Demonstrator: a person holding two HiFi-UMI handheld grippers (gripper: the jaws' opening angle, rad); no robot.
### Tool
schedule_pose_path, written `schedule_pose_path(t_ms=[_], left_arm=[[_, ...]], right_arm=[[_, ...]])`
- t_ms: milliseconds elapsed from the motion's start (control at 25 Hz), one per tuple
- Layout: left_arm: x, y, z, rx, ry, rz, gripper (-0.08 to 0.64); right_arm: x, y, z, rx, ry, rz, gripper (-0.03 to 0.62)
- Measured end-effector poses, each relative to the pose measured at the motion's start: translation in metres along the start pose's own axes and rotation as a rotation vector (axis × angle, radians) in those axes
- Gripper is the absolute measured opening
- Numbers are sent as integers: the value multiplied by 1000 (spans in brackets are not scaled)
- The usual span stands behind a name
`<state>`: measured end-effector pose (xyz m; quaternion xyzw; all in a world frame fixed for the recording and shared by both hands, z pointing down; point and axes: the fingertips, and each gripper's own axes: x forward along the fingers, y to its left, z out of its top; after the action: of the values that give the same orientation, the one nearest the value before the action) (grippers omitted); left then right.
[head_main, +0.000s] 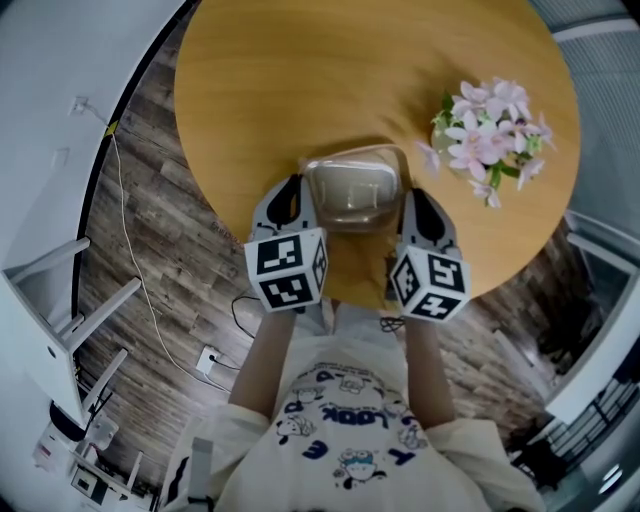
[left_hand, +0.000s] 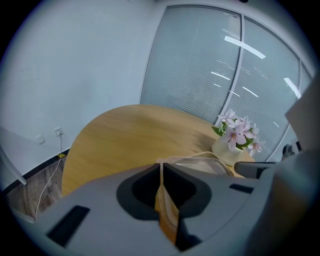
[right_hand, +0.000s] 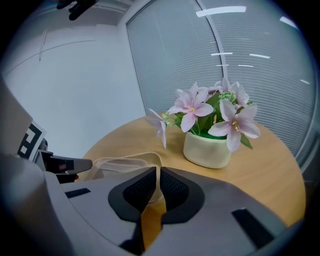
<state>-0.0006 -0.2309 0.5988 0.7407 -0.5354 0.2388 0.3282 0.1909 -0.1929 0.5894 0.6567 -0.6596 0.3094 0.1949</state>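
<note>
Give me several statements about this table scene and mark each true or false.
1. The left hand-held gripper is shut on the container's edge. True.
2. The right hand-held gripper is open and empty. False: it is shut on the container's other edge.
3. The flowers are red. False: they are pink.
4. The table is round and wooden. True.
5. The pot stands on the container's left side. False: it stands on the table to the container's right, beyond the right hand-held gripper.
</note>
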Motion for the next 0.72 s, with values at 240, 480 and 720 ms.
schedule_pose_path(t_ms=[240, 480, 720], left_arm=[[3, -7, -5, 0, 13, -2, 20], [4, -6, -5, -2, 18, 0, 20], [4, -6, -6, -9, 18, -6, 20]], right_arm=[[3, 8, -8, 11, 32, 49, 8], [5, 12, -9, 37, 40, 75, 9], [9, 9, -16, 86, 64, 86, 9]])
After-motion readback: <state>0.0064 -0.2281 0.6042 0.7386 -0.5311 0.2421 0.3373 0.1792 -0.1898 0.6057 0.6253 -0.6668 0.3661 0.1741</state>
